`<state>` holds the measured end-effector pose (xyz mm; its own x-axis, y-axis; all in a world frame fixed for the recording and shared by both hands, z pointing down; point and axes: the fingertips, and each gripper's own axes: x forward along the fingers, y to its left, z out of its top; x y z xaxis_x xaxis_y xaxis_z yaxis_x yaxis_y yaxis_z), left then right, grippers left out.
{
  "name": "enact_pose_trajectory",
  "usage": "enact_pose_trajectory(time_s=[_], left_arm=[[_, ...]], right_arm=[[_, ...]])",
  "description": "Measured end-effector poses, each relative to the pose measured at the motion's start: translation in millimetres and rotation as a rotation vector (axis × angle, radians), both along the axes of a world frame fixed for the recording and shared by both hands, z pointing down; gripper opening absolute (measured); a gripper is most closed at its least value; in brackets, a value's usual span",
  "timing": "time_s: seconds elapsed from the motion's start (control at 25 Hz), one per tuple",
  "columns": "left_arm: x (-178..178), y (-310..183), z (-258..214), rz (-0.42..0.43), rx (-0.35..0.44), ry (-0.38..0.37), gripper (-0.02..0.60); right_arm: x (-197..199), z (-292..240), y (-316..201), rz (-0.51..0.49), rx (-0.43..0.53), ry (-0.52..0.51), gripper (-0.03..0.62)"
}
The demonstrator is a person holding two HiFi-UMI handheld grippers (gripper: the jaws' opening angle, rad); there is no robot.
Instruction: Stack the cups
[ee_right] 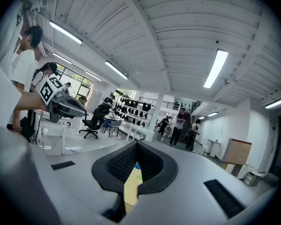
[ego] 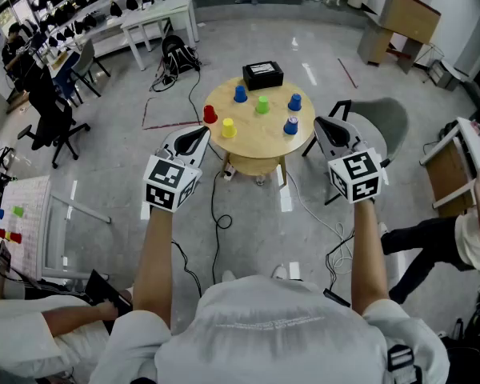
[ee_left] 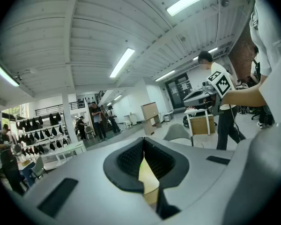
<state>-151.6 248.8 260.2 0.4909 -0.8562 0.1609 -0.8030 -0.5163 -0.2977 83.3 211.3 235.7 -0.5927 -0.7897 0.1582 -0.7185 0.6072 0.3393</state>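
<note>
Six cups are standing apart from one another, none stacked, on the round wooden tabletop (ego: 260,144) in the upper middle of the head view. The red cup (ego: 210,116) is sitting near the left rim, with the yellow cup (ego: 228,128) just down and right of it. The green cup (ego: 262,105) is standing near the centre. One blue cup (ego: 240,94) is up and left of the green one, a second blue cup (ego: 294,102) is to its right, and a third blue cup (ego: 290,126) is just below that. A black box (ego: 262,75) is resting at the tabletop's upper rim.

The left hand-held gripper (ego: 198,137) is hovering at the tabletop's lower left edge, near the yellow cup but touching nothing. The right hand-held gripper (ego: 326,126) is hovering just off the right edge, apart from the blue cups.

In each gripper view the jaws are pressing together, pinching nothing; only a thin sliver of the wooden top is showing through the slit of the left hand-held gripper (ee_left: 143,146) and of the right hand-held gripper (ee_right: 136,150).
</note>
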Motion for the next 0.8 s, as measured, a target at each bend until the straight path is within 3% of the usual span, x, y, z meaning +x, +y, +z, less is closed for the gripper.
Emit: enact_pose_trajectory(time_s=[0.2,0.44,0.8], left_arm=[[8,-4,0,-0.001,-0.006,-0.002,0.018],[20,-7,3,-0.015,-0.032,-0.005,0.018],[60,-18,18,-0.086,-0.063,0.005,0.018]], right_arm=[[8,-1,-3,-0.004,-0.004,-0.005,0.026],[21,-5,-9,-0.024,-0.024,-0.093,0.026],[62,14,-33,-0.064,-0.053,-0.08,0.026]])
